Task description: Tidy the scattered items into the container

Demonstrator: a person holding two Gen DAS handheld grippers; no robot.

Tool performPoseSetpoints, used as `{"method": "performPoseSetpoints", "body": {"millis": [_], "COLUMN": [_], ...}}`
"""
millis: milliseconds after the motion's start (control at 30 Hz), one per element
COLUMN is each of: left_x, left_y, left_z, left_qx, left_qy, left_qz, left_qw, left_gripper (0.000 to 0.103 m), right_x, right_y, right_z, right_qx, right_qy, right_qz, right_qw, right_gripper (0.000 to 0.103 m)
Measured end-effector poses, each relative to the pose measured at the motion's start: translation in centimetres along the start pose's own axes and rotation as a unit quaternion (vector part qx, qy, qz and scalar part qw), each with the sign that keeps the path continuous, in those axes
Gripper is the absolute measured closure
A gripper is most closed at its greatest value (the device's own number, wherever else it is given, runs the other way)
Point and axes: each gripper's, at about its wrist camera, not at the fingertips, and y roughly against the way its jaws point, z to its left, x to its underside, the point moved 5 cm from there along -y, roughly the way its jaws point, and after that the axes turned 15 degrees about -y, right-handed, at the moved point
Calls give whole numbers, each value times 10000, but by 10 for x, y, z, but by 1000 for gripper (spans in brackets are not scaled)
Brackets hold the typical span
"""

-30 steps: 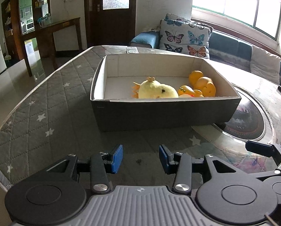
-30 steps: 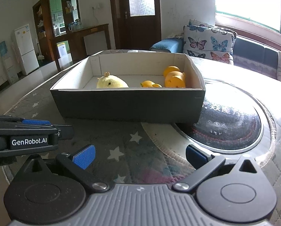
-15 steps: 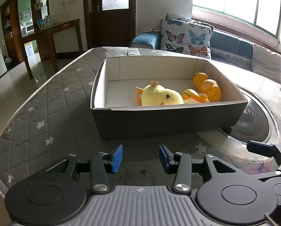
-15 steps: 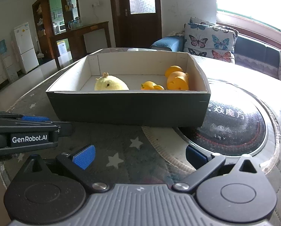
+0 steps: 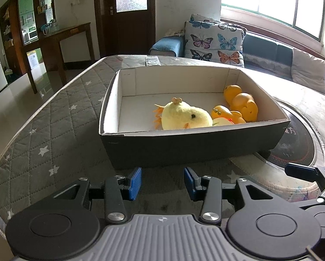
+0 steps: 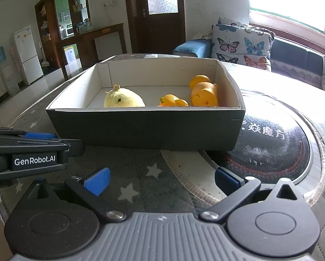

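Note:
A dark cardboard box (image 5: pixel 184 145) with a white inside stands on the quilted table; it also shows in the right wrist view (image 6: pixel 140 128). Inside lie a yellow plush chick (image 5: pixel 184 116) (image 6: pixel 123 99), an orange rubber duck (image 5: pixel 226 114) (image 6: pixel 173 102) and two more orange toys (image 5: pixel 241 102) (image 6: pixel 204 92). My left gripper (image 5: pixel 162 181) is open and empty, just in front of the box's near wall. My right gripper (image 6: pixel 161 179) is open and empty, further back from the box. The left gripper's body (image 6: pixel 27 152) shows at the left of the right wrist view.
A round dark glass disc (image 6: pixel 271 143) with printed characters lies on the table right of the box, partly under its corner. A sofa with butterfly cushions (image 5: pixel 216 41) stands behind the table. The table's left edge (image 5: pixel 7 134) drops to a tiled floor.
Both grippers have risen and come a little closer to the box, so more of its inside shows. Both stay open and empty. The toys have not moved.

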Motion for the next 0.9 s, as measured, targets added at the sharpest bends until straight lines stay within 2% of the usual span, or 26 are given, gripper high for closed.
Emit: {"method": "performPoseSetpoints", "body": {"millis": [900], "left_x": [-9], "left_y": [-15], "left_z": [7], "left_qx": [-35], "left_qy": [-74], "left_qz": [42], "left_qw": [10000], "left_gripper": [58], "right_x": [-7], "right_y": [-20], "right_z": [3], "right_qx": [33], "right_qy": [47], "right_qz": [130], "right_qw": [9999], "right_gripper": [0]}}
